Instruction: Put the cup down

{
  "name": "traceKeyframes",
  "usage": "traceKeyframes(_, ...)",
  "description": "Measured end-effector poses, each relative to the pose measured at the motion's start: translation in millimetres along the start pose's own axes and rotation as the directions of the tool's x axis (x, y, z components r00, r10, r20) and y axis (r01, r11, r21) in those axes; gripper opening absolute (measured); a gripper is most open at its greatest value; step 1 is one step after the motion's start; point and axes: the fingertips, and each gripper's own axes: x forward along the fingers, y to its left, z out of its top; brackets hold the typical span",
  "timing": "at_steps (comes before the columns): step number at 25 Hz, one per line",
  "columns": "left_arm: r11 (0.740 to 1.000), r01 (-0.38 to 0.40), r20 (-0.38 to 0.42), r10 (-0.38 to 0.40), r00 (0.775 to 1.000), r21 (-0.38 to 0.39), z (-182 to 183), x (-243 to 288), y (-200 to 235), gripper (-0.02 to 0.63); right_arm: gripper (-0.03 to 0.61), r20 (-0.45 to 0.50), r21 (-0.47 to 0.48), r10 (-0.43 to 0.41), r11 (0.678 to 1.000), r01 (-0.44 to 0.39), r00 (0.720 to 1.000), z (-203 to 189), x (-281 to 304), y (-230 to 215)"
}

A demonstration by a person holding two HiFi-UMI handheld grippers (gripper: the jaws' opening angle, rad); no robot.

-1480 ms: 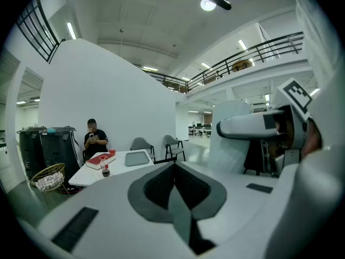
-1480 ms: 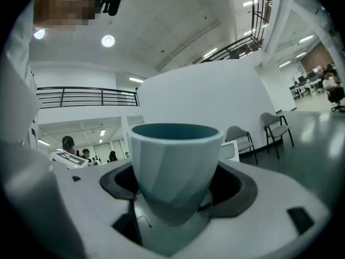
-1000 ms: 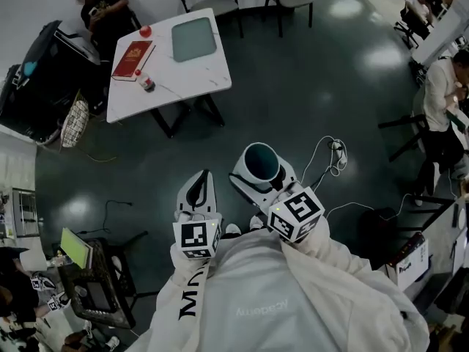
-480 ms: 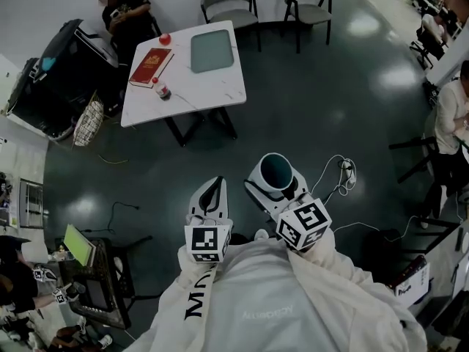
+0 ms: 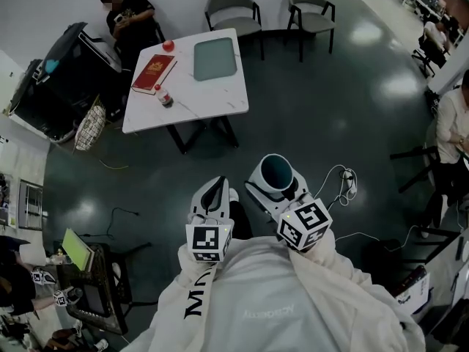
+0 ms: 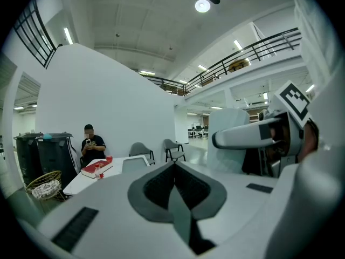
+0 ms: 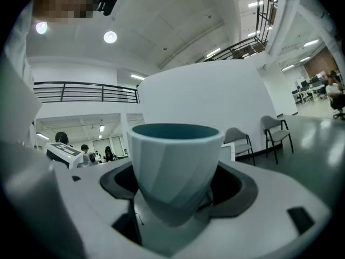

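Sleeves of a pale hoodie (image 5: 267, 310) fill the bottom of the head view, with both grippers held out just ahead of them, side by side. The left gripper (image 5: 212, 193) has its jaws pressed together with nothing between them. The right gripper (image 5: 272, 190) pinches the cup (image 7: 175, 163) low on its faceted body; the cup stands upright, pale outside and teal inside, held in the air above the dark floor (image 5: 330, 101). Just beyond the cup a white cable (image 5: 343, 176) lies on that floor. Farther off stands a white table (image 5: 220, 97) bearing a red book (image 5: 154, 73), a small bottle (image 5: 164, 96) and a grey pad (image 5: 215, 58). Two chairs (image 5: 233, 9) and a seated person (image 5: 132, 17) are beyond it.
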Motion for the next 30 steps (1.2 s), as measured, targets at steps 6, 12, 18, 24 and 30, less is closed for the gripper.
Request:
traceKeyframes(6,1.0,0.017,0.017,-0.017,1.0,-0.014,-4.0,31.4,16.9,0.011,0.379,-0.01,-0.014,-0.009,1.0,0.009,1.0,-2.2,29.4,-16.4)
traceKeyframes(12,0.999,0.031,0.008,-0.031,0.999,-0.021,-9.1,77.3,50.4,0.011,0.377,-0.01,-0.015,-0.022,1.0,0.022,1.0,0.9,72.7,-39.7)
traceKeyframes(18,0.999,0.052,-0.001,-0.052,0.999,-0.005,-1.2,121.1,86.3,0.011,0.377,-0.016,0.009,-0.037,0.999,0.037,0.999,8.5,125.4,-65.3)
traceKeyframes(24,0.999,0.042,-0.017,-0.043,0.999,-0.025,5.7,162.2,134.0,0.011,0.377,-0.041,0.013,-0.027,1.0,0.028,0.999,17.7,184.1,-78.3)
traceKeyframes(30,0.998,0.046,-0.026,-0.047,0.999,-0.052,10.8,201.0,175.6,0.011,0.377,-0.085,0.009,-0.025,1.0,0.026,0.996,23.0,238.2,-90.0)
